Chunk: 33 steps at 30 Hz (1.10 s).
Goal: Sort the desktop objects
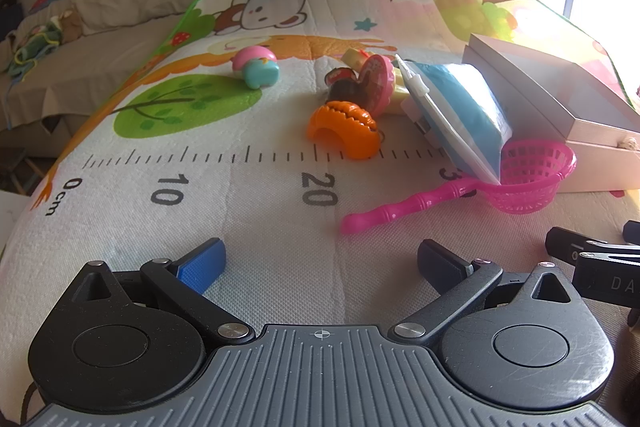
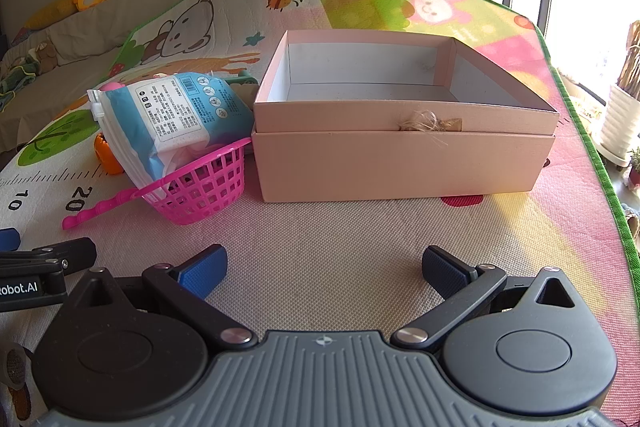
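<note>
Left gripper (image 1: 321, 265) agape | right gripper (image 2: 324, 267) agape | pink box (image 2: 404, 163) lidless, interior white

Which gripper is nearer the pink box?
Right. The right gripper faces the pink box head-on, open, with bare mat between. The left gripper, also open, sits further left; from there the box lies off to its right.

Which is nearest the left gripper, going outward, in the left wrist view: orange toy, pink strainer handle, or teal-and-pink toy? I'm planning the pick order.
From the left gripper:
1. Pink strainer handle, just ahead, right of centre.
2. Orange toy, farther up, near centre.
3. Teal-and-pink toy, farthest, left of centre.
</note>
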Each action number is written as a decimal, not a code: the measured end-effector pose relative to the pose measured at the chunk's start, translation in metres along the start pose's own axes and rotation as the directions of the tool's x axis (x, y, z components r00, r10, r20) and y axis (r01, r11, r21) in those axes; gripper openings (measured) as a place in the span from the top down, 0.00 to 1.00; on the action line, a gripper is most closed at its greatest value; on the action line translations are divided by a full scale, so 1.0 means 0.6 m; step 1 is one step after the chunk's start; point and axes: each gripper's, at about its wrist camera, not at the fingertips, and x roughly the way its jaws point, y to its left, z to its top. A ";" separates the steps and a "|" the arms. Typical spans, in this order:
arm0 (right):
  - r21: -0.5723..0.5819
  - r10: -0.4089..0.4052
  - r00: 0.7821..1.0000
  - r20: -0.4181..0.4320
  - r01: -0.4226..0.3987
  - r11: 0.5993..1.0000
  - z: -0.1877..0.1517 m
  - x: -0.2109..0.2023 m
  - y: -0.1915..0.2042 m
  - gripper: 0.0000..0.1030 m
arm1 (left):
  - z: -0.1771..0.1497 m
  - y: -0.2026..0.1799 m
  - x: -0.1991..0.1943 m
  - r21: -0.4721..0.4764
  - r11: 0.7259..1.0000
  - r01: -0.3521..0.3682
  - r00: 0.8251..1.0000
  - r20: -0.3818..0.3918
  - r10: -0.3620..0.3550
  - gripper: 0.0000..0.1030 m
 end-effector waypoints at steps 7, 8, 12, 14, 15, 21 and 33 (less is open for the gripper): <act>0.000 0.000 1.000 0.000 0.000 1.000 -0.003 -0.005 -0.003 0.00 | 0.000 0.000 0.000 0.000 1.000 0.000 1.000 0.000 0.000 0.00; 0.000 0.000 1.000 0.000 0.000 1.000 -0.001 -0.002 -0.001 0.00 | 0.000 0.000 0.000 0.000 1.000 0.000 1.000 0.000 0.000 0.00; 0.001 0.000 1.000 0.000 0.000 1.000 -0.002 -0.005 -0.002 0.00 | 0.000 0.000 0.000 0.000 1.000 0.000 1.000 0.000 0.000 0.00; 0.001 0.000 1.000 0.000 0.000 1.000 -0.001 -0.002 -0.001 0.00 | 0.000 0.000 0.000 0.000 1.000 0.000 1.000 0.000 0.000 0.00; 0.001 0.000 1.000 0.000 0.000 1.000 -0.001 -0.003 -0.001 0.00 | 0.000 0.000 0.000 0.000 1.000 0.000 1.000 0.000 0.000 0.00; 0.000 -0.001 1.000 0.000 0.001 1.000 -0.008 -0.009 -0.008 0.00 | 0.000 0.000 0.000 0.000 1.000 0.000 1.000 0.000 0.000 0.00; -0.036 0.026 0.999 -0.047 -0.028 0.999 0.013 0.010 0.005 0.00 | 0.001 0.001 0.000 -0.001 1.000 -0.005 1.000 0.000 0.005 0.00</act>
